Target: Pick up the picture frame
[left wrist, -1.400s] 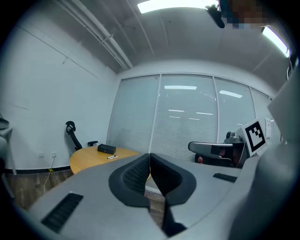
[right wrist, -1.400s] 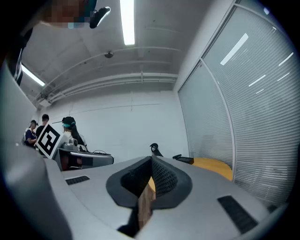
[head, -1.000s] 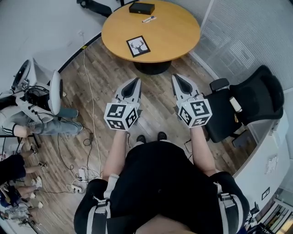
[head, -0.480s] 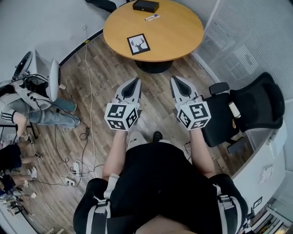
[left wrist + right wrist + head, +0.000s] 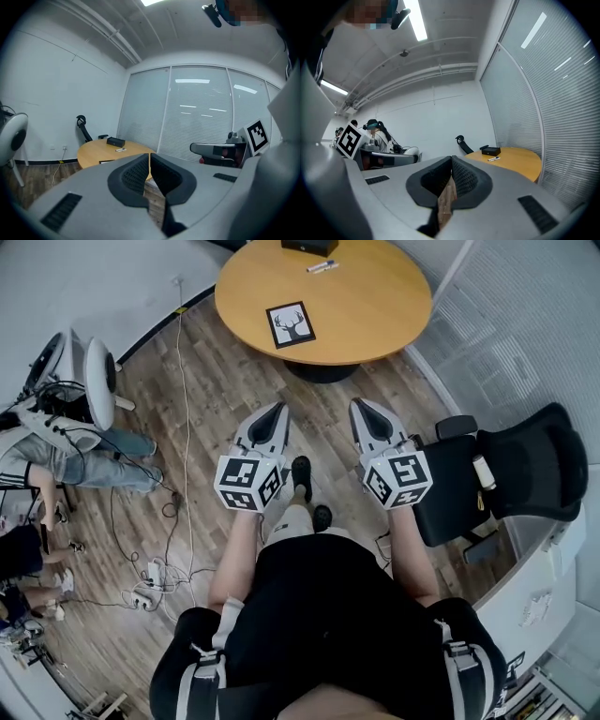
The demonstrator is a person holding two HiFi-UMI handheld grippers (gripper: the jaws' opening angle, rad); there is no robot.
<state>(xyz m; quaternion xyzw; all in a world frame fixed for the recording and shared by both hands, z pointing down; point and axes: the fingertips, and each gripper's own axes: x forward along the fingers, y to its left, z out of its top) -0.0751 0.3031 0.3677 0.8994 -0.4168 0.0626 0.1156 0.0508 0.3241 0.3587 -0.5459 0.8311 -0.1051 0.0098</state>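
The picture frame, black with a white deer print, lies flat on the round wooden table at its near edge. In the left gripper view it shows as a thin dark strip on the table. My left gripper and right gripper hover side by side over the wooden floor, well short of the table. Both point toward it, and both are shut with nothing between the pads. In their own views, the left gripper and right gripper have their jaws pressed together.
A black box and a pen lie at the table's far side. A black office chair stands at the right. Seated people, a white fan and floor cables fill the left. My shoe is between the grippers.
A foot has stepped forward between the grippers. The table and frame have slid slightly up and right in the head view. Both grippers stay shut and side by side.
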